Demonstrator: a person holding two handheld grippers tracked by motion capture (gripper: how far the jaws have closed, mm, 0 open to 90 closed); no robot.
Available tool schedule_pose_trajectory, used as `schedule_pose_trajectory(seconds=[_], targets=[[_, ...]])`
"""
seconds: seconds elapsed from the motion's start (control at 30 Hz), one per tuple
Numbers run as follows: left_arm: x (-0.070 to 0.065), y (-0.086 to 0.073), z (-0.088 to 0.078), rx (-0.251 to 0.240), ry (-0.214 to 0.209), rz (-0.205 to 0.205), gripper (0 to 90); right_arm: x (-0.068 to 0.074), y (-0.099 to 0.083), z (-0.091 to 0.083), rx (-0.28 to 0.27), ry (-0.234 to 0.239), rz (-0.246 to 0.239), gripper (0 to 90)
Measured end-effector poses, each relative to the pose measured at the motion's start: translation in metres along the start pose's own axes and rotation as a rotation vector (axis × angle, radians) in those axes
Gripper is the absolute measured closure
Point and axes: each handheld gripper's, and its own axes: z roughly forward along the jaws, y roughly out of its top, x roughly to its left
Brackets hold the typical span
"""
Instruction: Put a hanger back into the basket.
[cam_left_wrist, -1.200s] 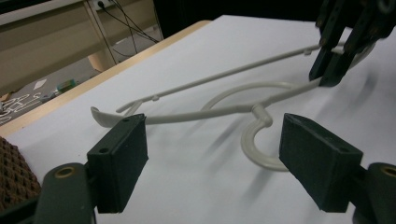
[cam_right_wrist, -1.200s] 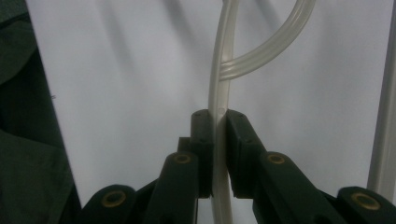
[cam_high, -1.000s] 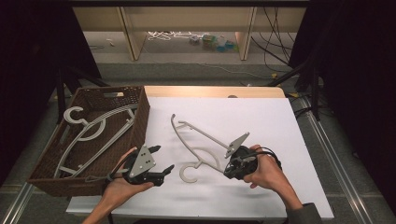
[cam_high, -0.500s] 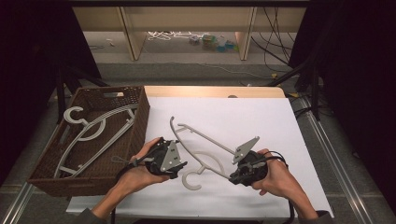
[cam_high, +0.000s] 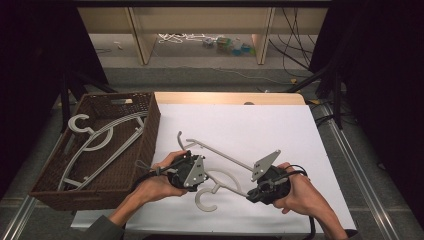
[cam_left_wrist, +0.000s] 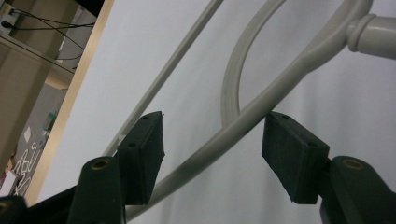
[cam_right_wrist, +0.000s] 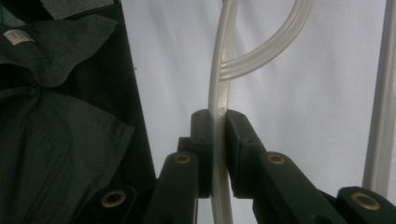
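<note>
A grey plastic hanger (cam_high: 220, 177) lies on the white table top (cam_high: 250, 125), hook toward the front edge. My right gripper (cam_high: 252, 192) holds its right end, jaws shut on the thin arm (cam_right_wrist: 219, 93). My left gripper (cam_high: 200, 172) is at the hanger's middle, near the hook's neck. In the left gripper view the curved arm (cam_left_wrist: 261, 107) runs between the pads (cam_left_wrist: 142, 154), which stand apart with a gap on the right side. These jaws have just been closing around the arm.
A brown wicker basket (cam_high: 150, 125) at the left holds two more grey hangers (cam_high: 100, 140). The person's dark shirt (cam_right_wrist: 56, 130) fills the left of the right gripper view. Shelves and cables (cam_high: 185, 37) lie beyond the table's far wooden edge (cam_high: 225, 97).
The left hand moved right, from beside the basket to the hanger's middle, and its jaws narrowed around the arm. The right hand kept its grip and shifted slightly right.
</note>
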Motion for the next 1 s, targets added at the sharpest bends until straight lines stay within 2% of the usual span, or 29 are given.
schedule_pose_trajectory(seconds=[0.07, 0.17, 0.27, 0.37, 0.43, 0.47, 0.6, 0.67, 0.7, 0.77, 0.83, 0.87, 0.93, 1.0], targets=[[-0.001, 0.001, 0.0, -0.005, -0.016, 0.017, 46.3, 0.001, 0.001, 0.001, -0.002, 0.003, -0.009, 82.8], [-0.003, 0.001, 0.0, -0.008, -0.043, 0.069, 56.1, 0.001, 0.001, 0.001, -0.005, 0.011, -0.017, 82.7], [-0.006, 0.002, -0.001, 0.001, -0.067, 0.138, 63.0, 0.001, 0.0, 0.001, -0.001, 0.018, -0.028, 82.7], [-0.009, 0.005, -0.004, 0.016, -0.06, 0.198, 66.8, 0.0, -0.001, 0.002, -0.001, 0.026, -0.043, 82.7], [-0.012, 0.007, -0.006, -0.001, -0.05, 0.228, 68.5, -0.001, -0.002, 0.001, -0.006, 0.03, -0.052, 82.6], [-0.011, 0.009, -0.008, 0.01, -0.046, 0.255, 69.0, -0.001, -0.003, 0.0, -0.011, 0.032, -0.059, 82.6], [-0.011, 0.01, -0.013, -0.016, -0.04, 0.245, 71.7, -0.005, -0.006, -0.007, -0.059, 0.019, -0.064, 81.6], [-0.011, 0.011, -0.015, -0.039, -0.047, 0.213, 74.5, -0.009, -0.008, -0.011, -0.083, -0.001, -0.055, 80.7], [-0.009, 0.013, -0.016, -0.033, -0.075, 0.199, 76.5, -0.012, -0.01, -0.012, -0.1, -0.019, -0.042, 79.5], [-0.011, 0.015, -0.017, -0.019, -0.045, 0.209, 77.0, -0.014, -0.012, -0.014, -0.112, -0.029, -0.038, 78.3], [-0.009, 0.016, -0.017, -0.004, -0.062, 0.194, 77.5, -0.015, -0.012, -0.014, -0.121, -0.04, -0.028, 77.2], [-0.008, 0.016, -0.017, -0.004, -0.059, 0.169, 77.4, -0.016, -0.012, -0.014, -0.129, -0.058, -0.021, 75.7], [-0.006, 0.016, -0.017, -0.006, -0.081, 0.108, 78.2, -0.019, -0.012, -0.017, -0.16, -0.092, 0.025, 69.8], [-0.004, 0.019, -0.019, -0.014, -0.083, 0.052, 79.0, -0.02, -0.011, -0.021, -0.221, -0.148, 0.076, 60.4]])
